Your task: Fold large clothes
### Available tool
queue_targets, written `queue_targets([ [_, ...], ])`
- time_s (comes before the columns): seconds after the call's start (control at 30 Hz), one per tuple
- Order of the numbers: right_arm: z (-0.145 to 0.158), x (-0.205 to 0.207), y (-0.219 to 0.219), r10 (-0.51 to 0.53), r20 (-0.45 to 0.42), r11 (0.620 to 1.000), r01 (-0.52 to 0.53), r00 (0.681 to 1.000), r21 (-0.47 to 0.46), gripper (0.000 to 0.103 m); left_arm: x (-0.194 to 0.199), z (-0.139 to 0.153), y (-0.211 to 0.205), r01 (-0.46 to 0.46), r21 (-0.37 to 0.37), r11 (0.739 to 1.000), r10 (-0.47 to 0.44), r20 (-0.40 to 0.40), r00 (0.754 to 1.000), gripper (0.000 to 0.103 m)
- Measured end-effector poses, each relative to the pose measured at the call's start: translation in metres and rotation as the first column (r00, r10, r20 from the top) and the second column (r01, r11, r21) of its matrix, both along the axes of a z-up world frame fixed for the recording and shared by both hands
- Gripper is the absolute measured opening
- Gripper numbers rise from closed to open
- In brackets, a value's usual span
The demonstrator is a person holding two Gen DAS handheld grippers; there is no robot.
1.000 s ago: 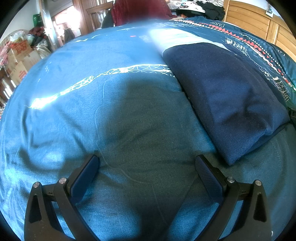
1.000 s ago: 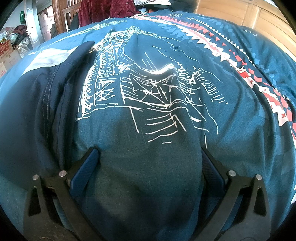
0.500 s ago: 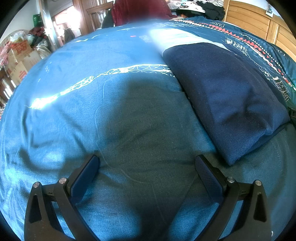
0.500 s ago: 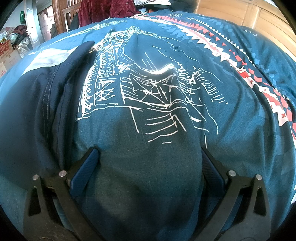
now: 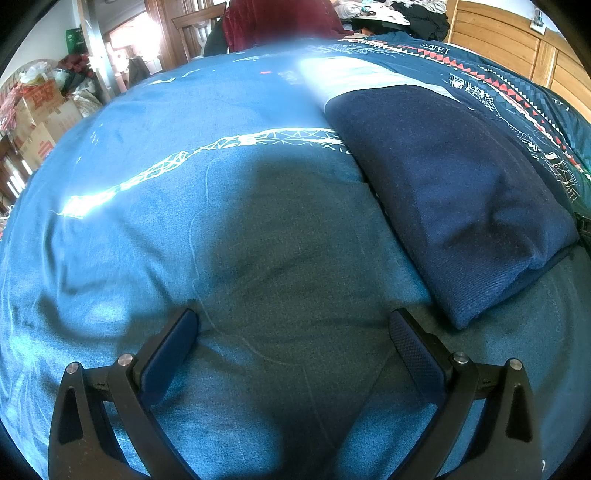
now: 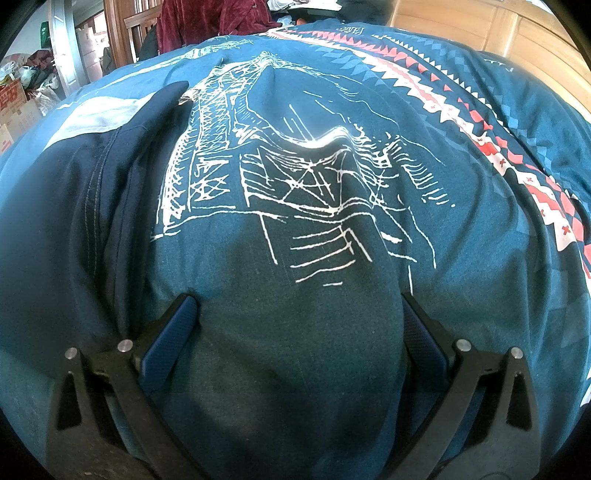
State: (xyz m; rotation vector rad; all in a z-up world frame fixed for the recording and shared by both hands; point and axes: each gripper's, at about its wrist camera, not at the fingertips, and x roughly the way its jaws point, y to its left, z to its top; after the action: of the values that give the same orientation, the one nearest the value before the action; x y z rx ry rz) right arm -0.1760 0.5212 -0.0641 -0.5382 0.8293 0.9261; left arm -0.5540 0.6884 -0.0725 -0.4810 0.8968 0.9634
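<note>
A folded navy garment (image 5: 454, 192) lies flat on the blue bedspread (image 5: 184, 229), to the right of my left gripper (image 5: 293, 328). That gripper hovers low over bare bedspread, open, with nothing between its fingers. In the right wrist view the same navy garment (image 6: 74, 206) lies along the left, its stitched edge showing. My right gripper (image 6: 299, 314) is open, and a hump of the bedspread (image 6: 295, 229) with a white line drawing bulges between its fingers. Neither gripper touches the garment.
A wooden headboard (image 5: 517, 40) runs along the far right. A dark red garment (image 5: 277, 22) hangs over a wooden chair beyond the bed. Cardboard boxes (image 5: 40, 118) and clutter stand at the left. A red-and-white patterned band (image 6: 480, 118) crosses the bedspread.
</note>
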Motion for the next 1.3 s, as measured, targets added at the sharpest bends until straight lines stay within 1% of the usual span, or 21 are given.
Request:
queue_targets([
  [1.3, -0.0001, 0.0003, 0.0004, 0.001, 0.0, 1.0, -0.001, 1.0, 0.0, 0.103, -0.0029, 0.0019, -0.0047, -0.005, -0.001, 1.0, 0.005, 0.007, 1.0, 0.103],
])
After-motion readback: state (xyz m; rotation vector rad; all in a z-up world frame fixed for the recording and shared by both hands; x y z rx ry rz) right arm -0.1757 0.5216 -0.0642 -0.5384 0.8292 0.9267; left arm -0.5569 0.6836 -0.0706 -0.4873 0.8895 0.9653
